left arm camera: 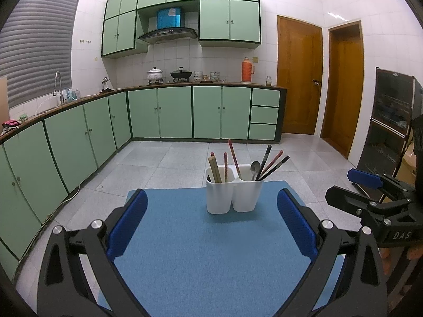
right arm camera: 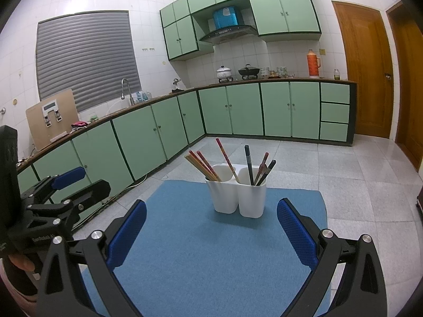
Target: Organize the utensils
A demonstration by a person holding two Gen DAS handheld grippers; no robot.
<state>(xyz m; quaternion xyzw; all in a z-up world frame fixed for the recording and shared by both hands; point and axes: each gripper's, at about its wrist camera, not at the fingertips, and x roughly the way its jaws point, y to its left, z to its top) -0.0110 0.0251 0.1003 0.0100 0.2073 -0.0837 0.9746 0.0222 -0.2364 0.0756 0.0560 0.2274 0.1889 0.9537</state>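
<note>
Two black handheld grippers with blue textured finger pads, held side by side. The left gripper fills the lower part of its own view, its fingers spread wide apart at 8 and 4 o'clock, gripping nothing. The right gripper is spread equally wide and grips nothing. A person's fingertips show behind the right gripper's body.

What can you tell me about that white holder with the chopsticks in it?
The white holder looks like smooth plastic, shaped as two rounded cups joined side by side. It stands upright on the blue mat, ahead of both open hand-held grippers, touched by neither. The left cup holds tan and red chopsticks; the right cup holds a metal spoon and dark and red chopsticks. One long red chopstick leans near the middle divider.
</note>
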